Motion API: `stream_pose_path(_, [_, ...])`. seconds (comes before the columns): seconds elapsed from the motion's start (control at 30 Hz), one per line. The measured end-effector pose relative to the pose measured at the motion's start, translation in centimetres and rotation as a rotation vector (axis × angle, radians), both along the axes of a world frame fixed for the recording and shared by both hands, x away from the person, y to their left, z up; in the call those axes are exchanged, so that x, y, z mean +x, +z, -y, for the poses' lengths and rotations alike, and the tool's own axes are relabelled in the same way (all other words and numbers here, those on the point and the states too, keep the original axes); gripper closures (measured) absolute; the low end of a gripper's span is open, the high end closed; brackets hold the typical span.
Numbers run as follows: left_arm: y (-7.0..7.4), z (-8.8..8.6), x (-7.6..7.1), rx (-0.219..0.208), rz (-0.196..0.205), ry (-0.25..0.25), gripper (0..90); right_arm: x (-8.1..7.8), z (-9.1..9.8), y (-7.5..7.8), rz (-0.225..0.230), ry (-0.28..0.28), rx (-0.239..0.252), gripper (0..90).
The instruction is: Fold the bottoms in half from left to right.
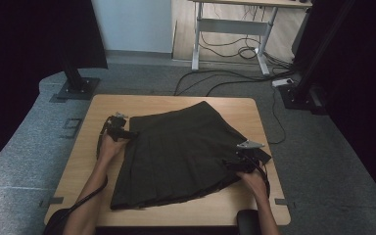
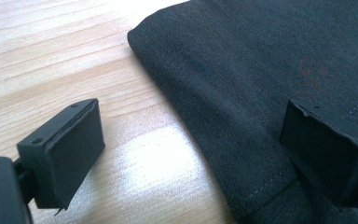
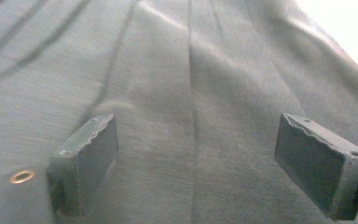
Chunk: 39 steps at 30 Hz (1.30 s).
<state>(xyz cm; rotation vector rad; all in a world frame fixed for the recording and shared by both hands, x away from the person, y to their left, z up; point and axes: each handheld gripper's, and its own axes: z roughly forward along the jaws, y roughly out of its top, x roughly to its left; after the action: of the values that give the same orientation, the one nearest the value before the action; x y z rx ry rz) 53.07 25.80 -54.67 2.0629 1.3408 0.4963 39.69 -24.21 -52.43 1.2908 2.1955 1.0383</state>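
Dark pleated skirt [image 1: 176, 156] spread flat across the middle of the light wooden tabletop [image 1: 85, 161], waistband toward the far edge, hem fanned toward the near edge. Bare wood on every side: a wide strip along the left, a narrower one on the right, a band along the near edge below the hem, a thin margin at the far edge.

Left gripper [image 1: 120, 131] at the skirt's far left corner, jaws wide apart and gripping nothing. In the left gripper view [image 2: 191, 154] one jaw over bare wood, the other over the cloth, the folded, stitched edge of the skirt [image 2: 223, 93] running between them.

Right gripper [image 1: 242, 159] at the skirt's right side, grey three-cornered plate on top, hand behind it near the tabletop's right edge. In the right gripper view [image 3: 196, 158] jaws wide apart over the pleats [image 3: 191, 93], nothing pinched; contact with the cloth not clear.

Wood grain pale and glossy, a bright glare patch beside the left jaw. Grey carpet [image 1: 24, 147] around the tabletop, black stand bases [image 1: 76, 88] at far left and far right, loose cables [image 1: 225, 78] on the floor, a white-legged desk [image 1: 230, 29] beyond.
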Motion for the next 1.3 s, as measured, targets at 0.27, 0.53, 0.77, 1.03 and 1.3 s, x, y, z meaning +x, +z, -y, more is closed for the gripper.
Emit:
stream_pose_path(0.27, [0.0, 0.0, 0.0, 0.001, 0.0, 0.0, 5.9, -1.1, -3.8, 3.7, 0.01, 0.11, -0.047, 12.7])
stream_pose_path(0.53, [0.0, 0.0, 0.0, 0.002, 0.001, 0.001, 5.9, -1.8, -10.4, 4.1, -0.009, 0.274, -0.052, 2.1])
stream_pose_path(0.77, [0.0, 0.0, 0.0, 0.001, 0.001, 0.001, 5.9, -2.5, -15.4, 3.8, -0.033, 0.389, -0.043, 0.0])
stream_pose_path(1.03, [0.0, 0.0, 0.0, 0.001, 0.001, 0.001, 5.9, -3.3, -21.2, 3.1, -0.055, 0.507, -0.025, 0.0])
stream_pose_path(1.3, [0.0, 0.0, 0.0, -0.001, 0.0, 0.002, 5.8, -4.9, -26.9, 2.0, -0.083, 0.644, -0.02, 0.0])
